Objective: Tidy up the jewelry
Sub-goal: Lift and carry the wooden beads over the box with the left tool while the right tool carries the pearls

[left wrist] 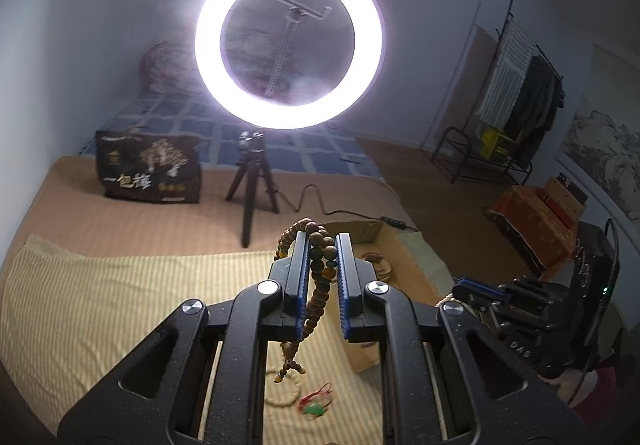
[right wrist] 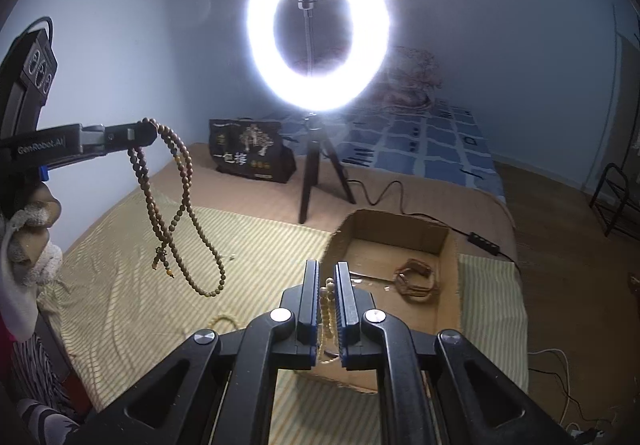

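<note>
My left gripper point(left wrist: 322, 245) is shut on a long brown wooden bead strand point(left wrist: 320, 277) that hangs down between its fingers above the striped cloth. In the right wrist view the same strand point(right wrist: 180, 205) dangles in loops from the left gripper point(right wrist: 146, 135) at the left. My right gripper point(right wrist: 328, 273) is shut on a pale cream bead strand point(right wrist: 326, 309), held at the near left edge of an open cardboard box point(right wrist: 448, 245). A brown bracelet point(right wrist: 416, 279) lies inside the box. The right gripper point(left wrist: 472, 287) shows at the right of the left wrist view.
A pale bead ring point(left wrist: 280, 389) and a red-and-green cord piece point(left wrist: 316, 403) lie on the yellow striped cloth point(left wrist: 100, 305); another pale ring point(right wrist: 224, 323) shows in the right view. A lit ring light on a tripod point(right wrist: 320, 173), a dark bag point(right wrist: 252, 153) and a power cable point(right wrist: 480, 237) stand behind.
</note>
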Action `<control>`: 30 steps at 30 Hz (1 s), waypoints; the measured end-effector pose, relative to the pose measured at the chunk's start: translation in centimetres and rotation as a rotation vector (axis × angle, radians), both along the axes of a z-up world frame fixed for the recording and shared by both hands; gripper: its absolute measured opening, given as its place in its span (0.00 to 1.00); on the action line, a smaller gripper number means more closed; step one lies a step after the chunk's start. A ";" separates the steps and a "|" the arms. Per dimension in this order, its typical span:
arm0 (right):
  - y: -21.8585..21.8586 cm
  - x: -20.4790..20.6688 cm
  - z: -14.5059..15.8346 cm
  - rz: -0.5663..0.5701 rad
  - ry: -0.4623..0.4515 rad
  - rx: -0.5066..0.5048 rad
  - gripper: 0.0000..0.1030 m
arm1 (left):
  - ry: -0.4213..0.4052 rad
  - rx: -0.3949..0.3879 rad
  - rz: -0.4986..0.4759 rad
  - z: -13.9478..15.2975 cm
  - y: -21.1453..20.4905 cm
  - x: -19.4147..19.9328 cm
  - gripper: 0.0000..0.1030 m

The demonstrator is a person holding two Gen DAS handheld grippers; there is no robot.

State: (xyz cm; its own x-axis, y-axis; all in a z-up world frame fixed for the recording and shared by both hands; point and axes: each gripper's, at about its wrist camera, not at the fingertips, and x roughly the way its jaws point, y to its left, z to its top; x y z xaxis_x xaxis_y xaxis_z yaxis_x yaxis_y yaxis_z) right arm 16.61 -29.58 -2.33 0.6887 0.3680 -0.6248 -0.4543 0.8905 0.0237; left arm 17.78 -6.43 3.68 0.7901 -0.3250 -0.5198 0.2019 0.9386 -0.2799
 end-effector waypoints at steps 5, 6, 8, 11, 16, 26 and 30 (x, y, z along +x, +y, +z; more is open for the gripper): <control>-1.5 1.0 -0.2 -0.027 0.002 0.001 0.05 | -0.018 -0.001 -0.038 1.0 -2.6 1.6 0.10; -1.8 1.2 -0.3 -0.031 0.003 0.001 0.05 | -0.019 -0.003 -0.047 1.1 -3.0 2.0 0.10; -2.4 1.6 -0.6 -0.040 0.008 0.002 0.05 | -0.016 -0.007 -0.060 1.2 -3.9 2.6 0.10; -3.2 2.1 -1.1 -0.052 0.015 -0.002 0.04 | -0.015 -0.021 -0.080 1.5 -5.4 4.0 0.10; -4.5 3.1 -2.2 -0.071 0.032 0.000 0.05 | -0.009 -0.032 -0.107 1.1 -7.8 5.9 0.10; -5.8 4.9 -4.5 -0.084 0.073 0.010 0.05 | 0.058 -0.023 -0.141 -2.4 -11.3 10.4 0.10; -5.8 5.4 -5.6 -0.083 0.093 0.010 0.05 | 0.096 -0.023 -0.139 -4.4 -11.7 12.1 0.10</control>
State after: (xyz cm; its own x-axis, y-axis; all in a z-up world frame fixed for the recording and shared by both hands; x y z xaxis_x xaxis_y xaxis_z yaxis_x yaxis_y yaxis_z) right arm 22.00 -35.34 -7.90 0.6564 0.3188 -0.6837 -0.3745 0.9245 0.0715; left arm 29.90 -18.15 -0.67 0.6838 -0.4409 -0.5814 0.3011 0.8963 -0.3256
